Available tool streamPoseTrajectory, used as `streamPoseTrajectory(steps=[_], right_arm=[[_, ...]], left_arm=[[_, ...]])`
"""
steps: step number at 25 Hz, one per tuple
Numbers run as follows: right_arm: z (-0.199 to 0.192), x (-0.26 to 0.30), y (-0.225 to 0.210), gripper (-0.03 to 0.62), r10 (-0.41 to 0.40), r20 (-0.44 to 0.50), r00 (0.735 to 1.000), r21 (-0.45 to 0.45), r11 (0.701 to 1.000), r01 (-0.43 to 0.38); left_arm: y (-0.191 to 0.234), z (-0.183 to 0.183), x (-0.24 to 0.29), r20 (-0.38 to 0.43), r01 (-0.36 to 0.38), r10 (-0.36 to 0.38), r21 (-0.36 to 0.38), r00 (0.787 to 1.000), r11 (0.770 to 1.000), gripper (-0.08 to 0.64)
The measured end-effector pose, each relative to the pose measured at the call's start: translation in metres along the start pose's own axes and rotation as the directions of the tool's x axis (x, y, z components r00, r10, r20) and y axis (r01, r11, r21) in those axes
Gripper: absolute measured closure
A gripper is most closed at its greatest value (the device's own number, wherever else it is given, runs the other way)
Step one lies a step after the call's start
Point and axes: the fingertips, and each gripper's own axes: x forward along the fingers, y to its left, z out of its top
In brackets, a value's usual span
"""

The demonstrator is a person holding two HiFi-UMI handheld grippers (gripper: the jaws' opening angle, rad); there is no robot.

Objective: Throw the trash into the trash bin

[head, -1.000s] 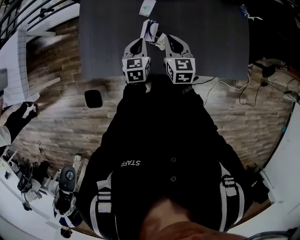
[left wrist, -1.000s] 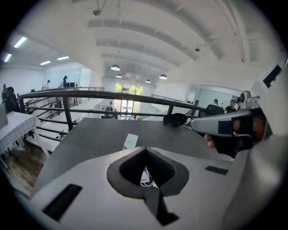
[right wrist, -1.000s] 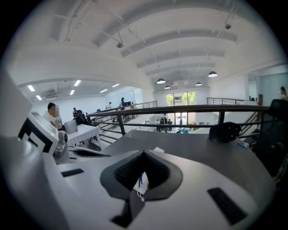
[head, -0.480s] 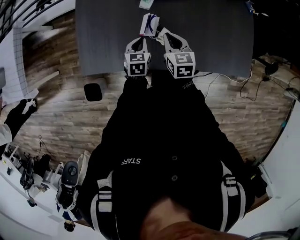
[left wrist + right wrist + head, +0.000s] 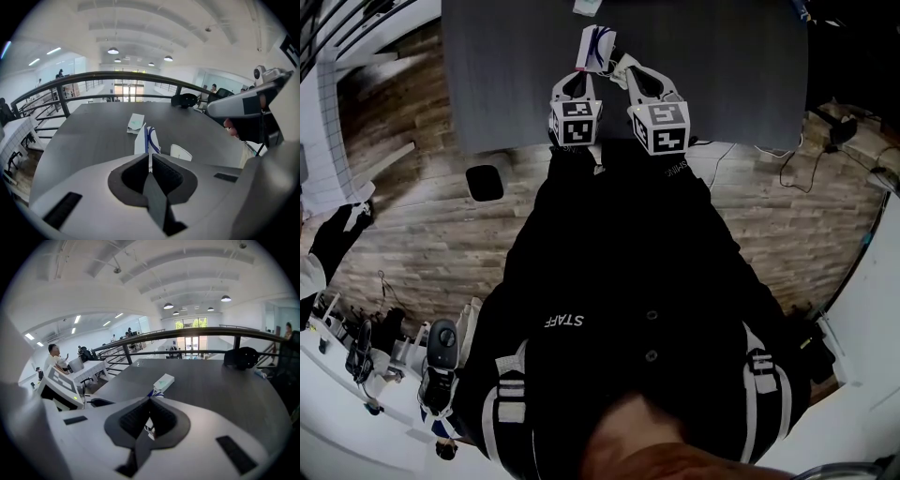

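Head view: left hand-held gripper (image 5: pixel 581 75) and right hand-held gripper (image 5: pixel 623 69), side by side over the near edge of the dark worktop (image 5: pixel 506 84). Between them is one white, blue-marked wrapper (image 5: pixel 597 47), held upright. A second white packet (image 5: pixel 589 6) lies farther back. A small dark object (image 5: pixel 485 182) sits on the wooden floor (image 5: pixel 422 244); I cannot tell whether it is the trash bin. Left gripper view: jaws together, clamped on the wrapper's thin edge. Right gripper view: jaws pressed together on a white corner of the same wrapper. Step, by my judgement: trash gripped, carrying not yet done. Next move calls for holding both grips, clearing the worktop and locating the bin.
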Motion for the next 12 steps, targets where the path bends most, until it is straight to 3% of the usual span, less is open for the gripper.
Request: streamPoseTrajectory(steps=[7, 12], right_arm=[[-0.004, 0.002, -0.010, 0.577, -0.005, -0.019, 1.000, 0.002, 1.000, 0.005], [-0.007, 0.003, -0.016, 0.578, -0.015, -0.028, 0.999, 0.005, 1.000, 0.015]], left_arm=[[-0.001, -0.002, 0.017, -0.032, 0.005, -0.004, 0.016, 0.999, 1.000, 0.491], [-0.001, -0.009, 0.029, -0.069, 0.001, 0.002, 0.042, 0.998, 0.999, 0.491]])
